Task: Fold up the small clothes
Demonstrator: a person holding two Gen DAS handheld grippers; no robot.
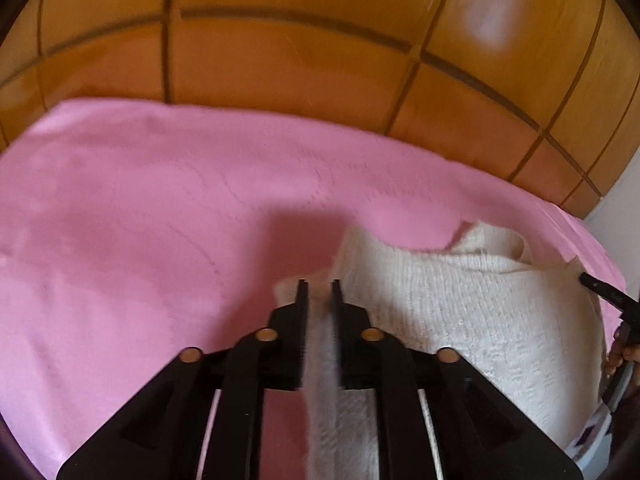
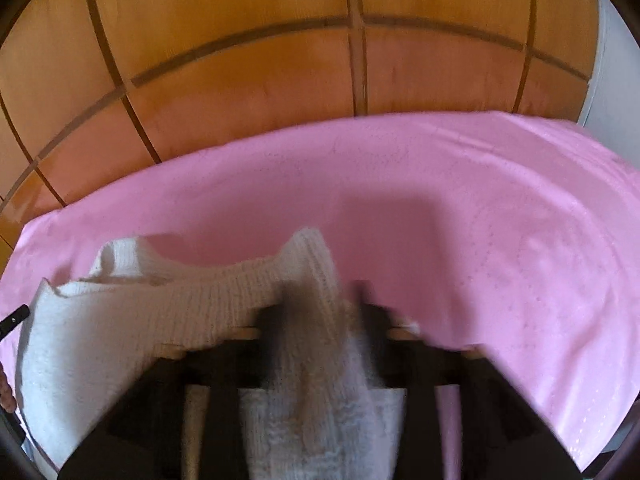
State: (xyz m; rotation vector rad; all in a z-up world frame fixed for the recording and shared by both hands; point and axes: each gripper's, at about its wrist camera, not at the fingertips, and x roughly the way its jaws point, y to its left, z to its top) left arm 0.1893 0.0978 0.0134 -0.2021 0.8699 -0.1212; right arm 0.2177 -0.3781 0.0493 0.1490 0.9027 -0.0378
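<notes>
left hand-held gripper – pinching cream knit garment | right hand-held gripper – likewise | risk: thin edge-grips slip, garment drops onto pink cloth

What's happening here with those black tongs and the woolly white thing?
A person is folding a small cream knitted garment on a pink cloth, using a hand-held gripper in each hand. The left gripper is pinched on one edge of the knit, and the right gripper has knit fabric between its fingers at the other side, though that view is blurred. Wooden panelling stands behind.
</notes>
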